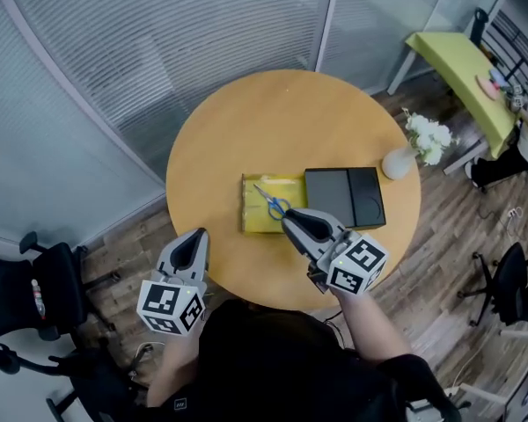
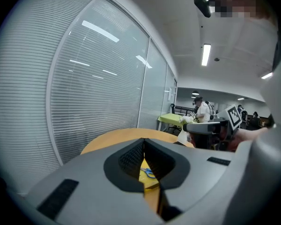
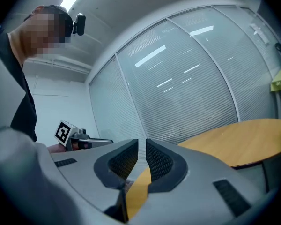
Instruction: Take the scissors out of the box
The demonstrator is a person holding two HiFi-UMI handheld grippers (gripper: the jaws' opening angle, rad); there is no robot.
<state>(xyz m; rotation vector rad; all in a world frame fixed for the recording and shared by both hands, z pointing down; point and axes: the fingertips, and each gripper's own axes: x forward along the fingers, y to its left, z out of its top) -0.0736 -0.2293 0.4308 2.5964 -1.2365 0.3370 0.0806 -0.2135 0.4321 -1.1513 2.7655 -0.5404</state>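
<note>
Blue-handled scissors (image 1: 274, 203) lie in an open yellow box (image 1: 255, 216) near the middle of the round wooden table (image 1: 290, 112). My right gripper (image 1: 289, 220) hovers over the box's near right corner, tips just short of the scissor handles, jaws shut and empty. My left gripper (image 1: 196, 236) is shut too, holding nothing, at the table's near left edge. In the left gripper view the scissors (image 2: 150, 173) and yellow box (image 2: 143, 165) show through the narrow slit below the left gripper (image 2: 144, 142). The right gripper (image 3: 141, 142) looks along the table edge.
A flat black box (image 1: 345, 197) lies right of the yellow one. A vase of white flowers (image 1: 415, 146) stands at the table's right edge. Black office chairs (image 1: 31, 293) stand at the left and right; a yellow-green table (image 1: 465, 69) is far right. Glass walls with blinds curve behind.
</note>
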